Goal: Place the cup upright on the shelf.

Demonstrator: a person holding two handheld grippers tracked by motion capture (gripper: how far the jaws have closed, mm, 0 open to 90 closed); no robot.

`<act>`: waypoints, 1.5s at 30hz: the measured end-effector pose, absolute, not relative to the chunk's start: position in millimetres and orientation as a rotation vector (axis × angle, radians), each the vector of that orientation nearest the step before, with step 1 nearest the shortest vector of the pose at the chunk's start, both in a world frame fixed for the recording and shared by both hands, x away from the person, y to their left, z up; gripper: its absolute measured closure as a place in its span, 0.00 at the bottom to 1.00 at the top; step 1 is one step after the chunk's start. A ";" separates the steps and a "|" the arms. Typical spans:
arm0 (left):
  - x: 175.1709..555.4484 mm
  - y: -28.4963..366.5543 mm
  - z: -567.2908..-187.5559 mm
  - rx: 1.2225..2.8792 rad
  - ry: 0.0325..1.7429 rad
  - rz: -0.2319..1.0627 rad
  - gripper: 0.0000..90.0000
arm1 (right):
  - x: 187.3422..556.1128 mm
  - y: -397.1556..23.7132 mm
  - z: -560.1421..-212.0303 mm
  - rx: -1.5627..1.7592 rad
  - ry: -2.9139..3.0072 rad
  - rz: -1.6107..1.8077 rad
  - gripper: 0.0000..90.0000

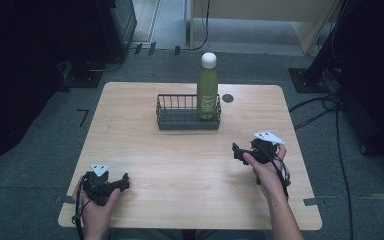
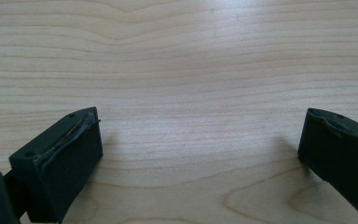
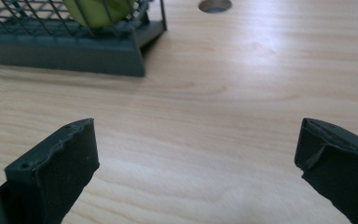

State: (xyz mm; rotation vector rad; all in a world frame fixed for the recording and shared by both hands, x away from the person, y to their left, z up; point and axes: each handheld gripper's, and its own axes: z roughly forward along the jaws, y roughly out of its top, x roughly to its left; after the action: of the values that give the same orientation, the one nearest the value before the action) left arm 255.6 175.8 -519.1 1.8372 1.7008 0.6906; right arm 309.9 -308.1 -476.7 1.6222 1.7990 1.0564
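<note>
- Nearest the high camera: my left gripper (image 1: pixel 125 181), resting low at the near left corner of the table (image 1: pixel 180 165), jaws spread wide with nothing between them. In the left gripper view I see bare wood grain between the two black pads (image 2: pixel 65 158).
- My right gripper (image 1: pixel 236 151) sits at the near right, a little farther in than the left one, also released and empty. In the right gripper view its jaws frame open tabletop, pointing toward the basket's near right corner.
- Green bottle (image 1: pixel 207 90), white cap, stands upright inside the right end of the dark wire basket (image 1: pixel 180 120), which sits at the far centre of the table. In the right gripper view the bottle's green base (image 3: pixel 98 10) shows behind the mesh.
- A small round hole (image 1: pixel 227 98) in the tabletop lies just right of the basket.
- Judgement on progress: the bottle is seated in the basket and both grippers are well apart from it. Either the placing is finished, or a pickup has not yet begun; nothing is being handled.
- If a reach is due, the right gripper is the closer one.
</note>
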 end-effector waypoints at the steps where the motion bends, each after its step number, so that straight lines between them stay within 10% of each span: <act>1: 255.6 175.8 -519.1 1.838 1.701 0.691 0.00 | 306.8 -312.0 -479.4 1.633 1.796 1.051 0.00; 38: 255.5 175.8 -519.2 1.838 1.700 0.690 0.00 | 217.3 -414.1 -527.6 1.750 1.777 0.769 0.00; 42: 255.5 175.9 -519.2 1.839 1.699 0.690 0.00 | 208.9 -422.0 -526.2 1.837 1.592 0.741 0.18; 45: 255.5 175.9 -519.2 1.838 1.700 0.690 0.00 | 209.9 -421.1 -526.5 1.838 1.600 0.729 0.13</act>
State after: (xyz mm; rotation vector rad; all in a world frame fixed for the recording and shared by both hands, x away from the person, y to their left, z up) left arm 255.5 175.9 -519.2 1.8380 1.6995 0.6901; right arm 209.9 -421.1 -526.5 1.8385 1.6003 0.7294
